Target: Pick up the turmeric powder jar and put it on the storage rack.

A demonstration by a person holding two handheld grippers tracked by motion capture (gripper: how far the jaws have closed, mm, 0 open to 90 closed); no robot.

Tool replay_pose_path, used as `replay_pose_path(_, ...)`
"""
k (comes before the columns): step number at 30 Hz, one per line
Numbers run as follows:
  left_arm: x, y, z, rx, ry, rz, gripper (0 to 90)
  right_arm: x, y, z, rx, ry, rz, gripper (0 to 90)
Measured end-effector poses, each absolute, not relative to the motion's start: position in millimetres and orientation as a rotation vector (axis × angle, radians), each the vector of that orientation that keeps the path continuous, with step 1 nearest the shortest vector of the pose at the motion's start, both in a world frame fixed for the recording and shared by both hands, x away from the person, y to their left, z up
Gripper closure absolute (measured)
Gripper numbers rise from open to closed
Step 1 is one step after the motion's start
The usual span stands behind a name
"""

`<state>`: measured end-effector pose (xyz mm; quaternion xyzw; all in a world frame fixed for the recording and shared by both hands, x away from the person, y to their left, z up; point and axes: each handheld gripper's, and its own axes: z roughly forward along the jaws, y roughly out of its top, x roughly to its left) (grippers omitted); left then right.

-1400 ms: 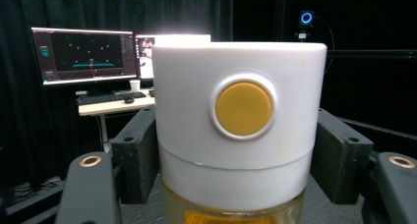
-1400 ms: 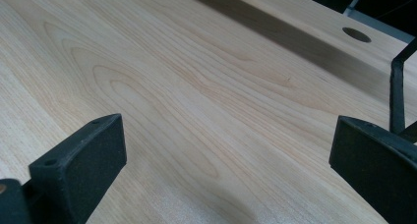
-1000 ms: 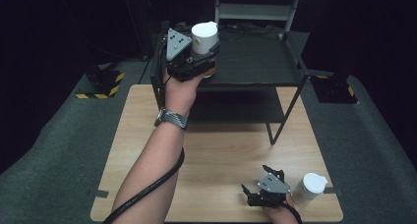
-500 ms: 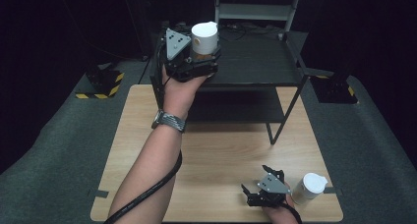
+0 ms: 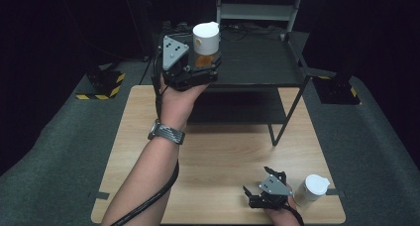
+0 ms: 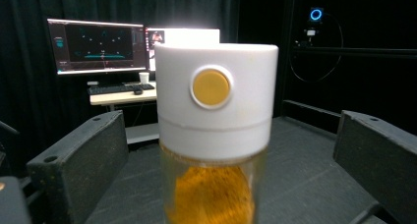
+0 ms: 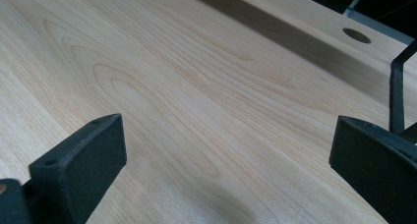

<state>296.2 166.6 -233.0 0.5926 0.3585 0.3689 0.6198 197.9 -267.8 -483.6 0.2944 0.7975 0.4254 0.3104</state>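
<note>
spice jar stands free on the black shelf

the left gripper (image 5: 200,70) sits at about 11 o'clock in the high view, its jaws spread wide after just opening. between them, touching neither pad, the spice jar (image 6: 215,135) with a white cap and orange powder stands upright on the black shelf (image 5: 262,62). the right gripper (image 5: 260,194) rests at 5 o'clock on the wooden table (image 5: 223,146), jaws apart over bare wood, with a second white-capped jar (image 5: 312,189) just beside it at its 3 o'clock.
</note>
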Motion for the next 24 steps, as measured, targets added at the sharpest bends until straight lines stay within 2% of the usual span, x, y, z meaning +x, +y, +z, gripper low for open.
replay_pose_path(24,246,201,-281,1.406,0.841,0.855,0.4,197,-266,-483,0.765,2.107,1.107,0.0)
